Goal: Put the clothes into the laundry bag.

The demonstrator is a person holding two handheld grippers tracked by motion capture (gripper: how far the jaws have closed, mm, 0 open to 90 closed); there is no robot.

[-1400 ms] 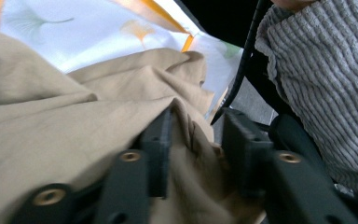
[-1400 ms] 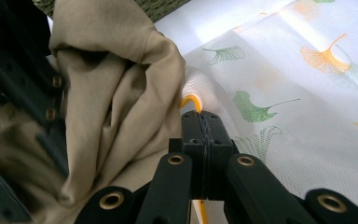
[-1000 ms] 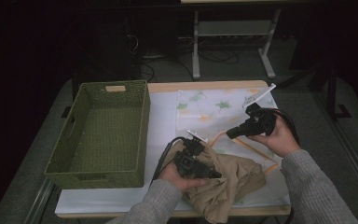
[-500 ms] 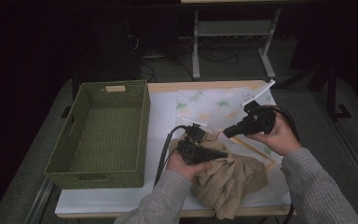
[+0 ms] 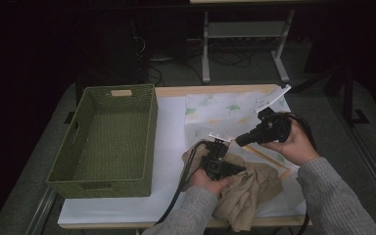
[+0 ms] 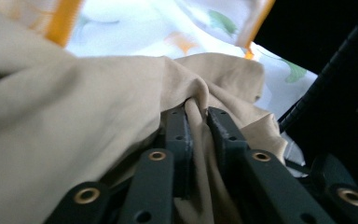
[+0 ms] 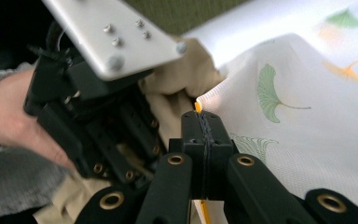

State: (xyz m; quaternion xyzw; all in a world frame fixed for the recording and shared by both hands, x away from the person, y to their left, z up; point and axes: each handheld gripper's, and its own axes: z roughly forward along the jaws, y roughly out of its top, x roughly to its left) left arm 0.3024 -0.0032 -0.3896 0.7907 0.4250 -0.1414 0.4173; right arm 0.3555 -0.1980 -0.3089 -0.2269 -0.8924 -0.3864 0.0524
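Two tongs grip cloth near the table's front edge: my left tongs [image 6: 196, 122] pinch the tan cloth [image 5: 247, 188]; my right tongs [image 7: 200, 128] clamp the leaf-print bag's [image 5: 225, 110] orange-trimmed edge. I should hold the opening wide before stuffing.

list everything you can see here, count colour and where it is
basket: 1, green woven, left part of the table, nothing in it
tan cloth: 1, beige, crumpled at the near edge of the table, right of the basket
leaf-print cloth: 1, white with green and orange leaves and an orange edge, far right part of the table
table cover: 1, white, under the basket and both cloths
table: 1, light wood edge, centre
metal stand: 1, grey, on the floor beyond the table
left gripper: 1, black, jaws shut on a fold of the tan cloth
right gripper: 1, black, jaws shut on the orange edge of the leaf-print cloth
hands: 2, grey sleeves, near edge
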